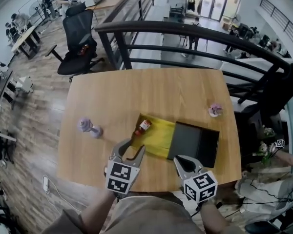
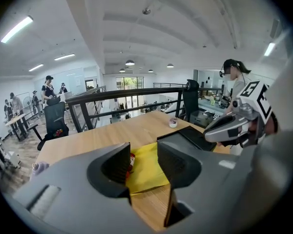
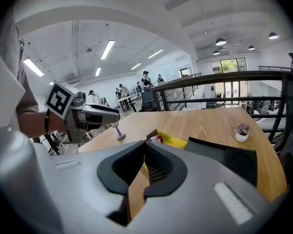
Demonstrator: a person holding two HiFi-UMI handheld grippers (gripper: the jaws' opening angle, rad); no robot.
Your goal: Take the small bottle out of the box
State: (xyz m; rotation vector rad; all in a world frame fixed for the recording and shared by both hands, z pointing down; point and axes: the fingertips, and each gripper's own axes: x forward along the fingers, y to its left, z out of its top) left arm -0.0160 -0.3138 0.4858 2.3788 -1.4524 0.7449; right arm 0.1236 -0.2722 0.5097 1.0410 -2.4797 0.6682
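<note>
The small bottle (image 1: 143, 127) lies on its side at the left end of the yellow box (image 1: 158, 139). Its long axis is slanted, running away from the left gripper (image 1: 132, 147) and off to that gripper's right. The red part is nearer the gripper and the pale end farther. It sits just ahead of the left gripper's tips and is not touched. That gripper's jaws are spread with only air between them.

A dark panel (image 1: 195, 143) touches the box's right side, directly ahead of the right gripper (image 1: 182, 161). That gripper's jaws are pressed together on nothing.

Left of the left gripper a purple thing (image 1: 89, 127) stands on the wooden table (image 1: 136, 91). A small potted plant (image 1: 215, 110) sits well beyond the right gripper. Past the table's far edge are a dark railing (image 1: 185, 30), an office chair (image 1: 78, 38) and a plank floor (image 1: 34, 116).
</note>
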